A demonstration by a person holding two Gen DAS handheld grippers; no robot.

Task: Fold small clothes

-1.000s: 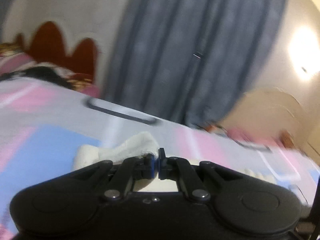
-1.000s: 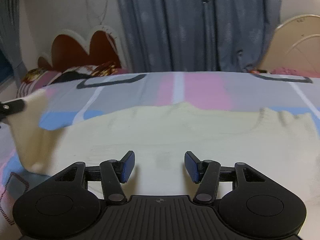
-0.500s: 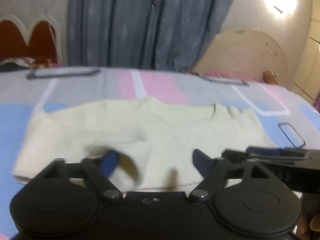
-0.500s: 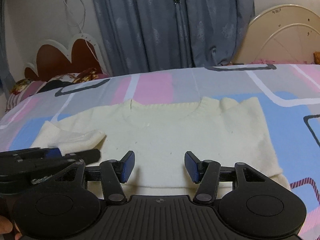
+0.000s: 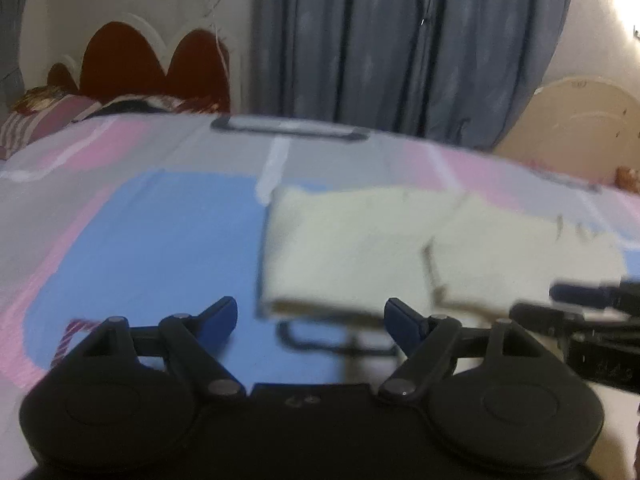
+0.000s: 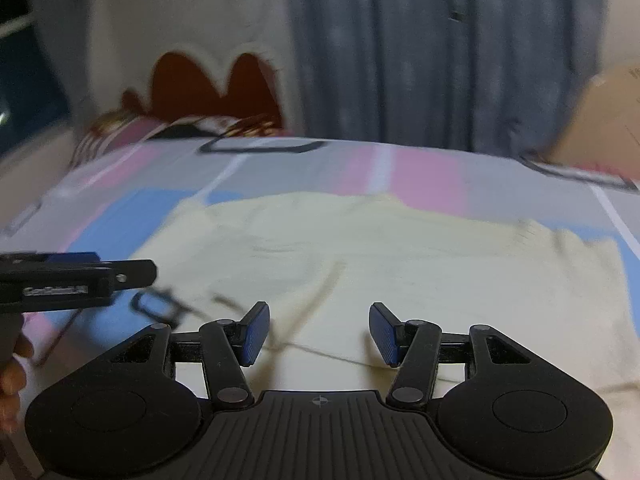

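Note:
A small cream knit sweater (image 6: 400,264) lies flat on the bed, its left sleeve folded in over the body. In the left wrist view the sweater (image 5: 360,248) lies ahead and to the right, its left edge straight. My left gripper (image 5: 310,320) is open and empty, just short of the sweater's near left corner; it also shows from the side in the right wrist view (image 6: 100,270). My right gripper (image 6: 318,332) is open and empty over the sweater's near hem; it also shows at the right edge of the left wrist view (image 5: 580,300).
The bed cover (image 5: 140,240) has blue, pink and grey blocks. A red scalloped headboard (image 6: 212,80) and pillows (image 6: 120,132) are at the far left. Grey curtains (image 5: 400,40) hang behind the bed. A cream round-backed piece of furniture (image 5: 580,116) stands at the far right.
My left gripper let go of the sleeve, opened, and swung left to the sweater's left edge. The sleeve now lies folded on the body. My right gripper stayed open.

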